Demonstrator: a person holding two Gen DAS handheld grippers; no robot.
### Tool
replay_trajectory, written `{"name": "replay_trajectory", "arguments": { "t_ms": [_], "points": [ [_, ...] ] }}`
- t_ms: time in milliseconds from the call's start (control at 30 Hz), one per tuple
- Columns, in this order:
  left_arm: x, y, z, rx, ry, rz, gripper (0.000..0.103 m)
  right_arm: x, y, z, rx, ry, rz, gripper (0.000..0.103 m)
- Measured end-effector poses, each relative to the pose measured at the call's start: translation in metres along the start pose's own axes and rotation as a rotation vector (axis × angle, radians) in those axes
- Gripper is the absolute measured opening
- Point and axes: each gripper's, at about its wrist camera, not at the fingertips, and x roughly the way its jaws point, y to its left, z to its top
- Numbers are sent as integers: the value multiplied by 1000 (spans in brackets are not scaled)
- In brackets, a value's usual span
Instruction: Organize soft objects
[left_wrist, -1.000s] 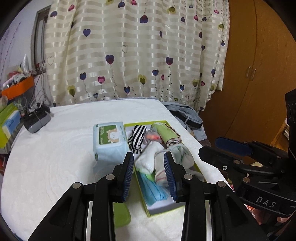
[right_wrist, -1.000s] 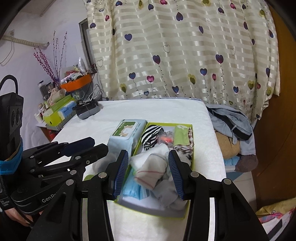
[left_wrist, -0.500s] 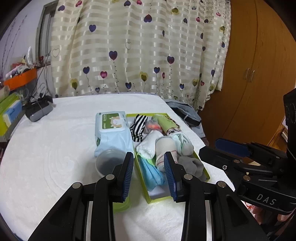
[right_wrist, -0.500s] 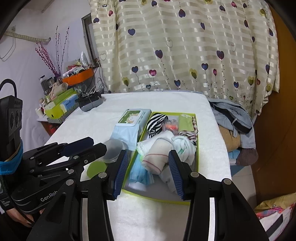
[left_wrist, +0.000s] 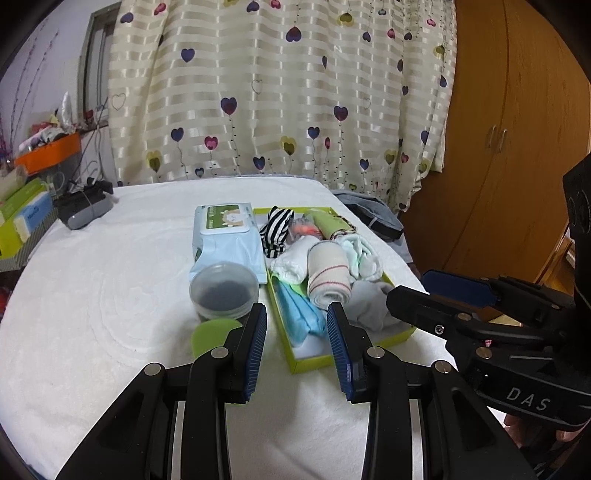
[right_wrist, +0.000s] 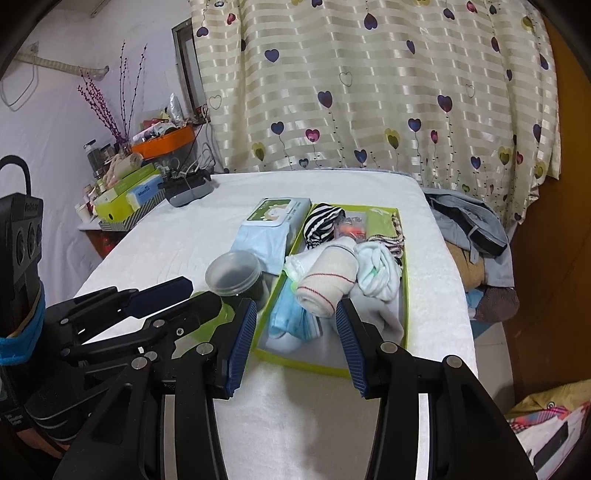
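Observation:
A green box (left_wrist: 306, 363) (right_wrist: 405, 295) on the white-covered table holds rolled soft items: a beige roll with red stripes (left_wrist: 328, 273) (right_wrist: 327, 280), a black-and-white striped sock (left_wrist: 275, 230) (right_wrist: 320, 224), white cloths (right_wrist: 378, 273), blue face masks (left_wrist: 299, 314) (right_wrist: 286, 319) and a green cloth (left_wrist: 330, 223). My left gripper (left_wrist: 297, 341) hovers open and empty just before the box's near-left corner. My right gripper (right_wrist: 295, 339) also stands open and empty above the box's near end. Each gripper appears at the edge of the other's view.
A pack of wet wipes (left_wrist: 225, 236) (right_wrist: 271, 230) lies left of the box, with a clear lidded jar (left_wrist: 223, 291) (right_wrist: 236, 275) and a green lid (left_wrist: 212, 336) in front of it. A grey device (left_wrist: 83, 210), boxes and clutter stand far left. Clothes (right_wrist: 469, 229) pile up right of the table.
Both grippers have drawn back and lower from the box, so the box, jar and green lid now show farther ahead. Neither set of jaws has changed width.

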Motion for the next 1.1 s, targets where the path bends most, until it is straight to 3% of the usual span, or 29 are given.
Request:
{"name": "replay_trajectory", "arguments": {
  "t_ms": [633,1100],
  "points": [
    [-10,-9,-33,5,33,46,33,-11,5,-34,-28,-14,-21,46],
    [-8,3,-55,16,56,33,36,-4,21,-59,-32,15,-72,46]
  ]
}}
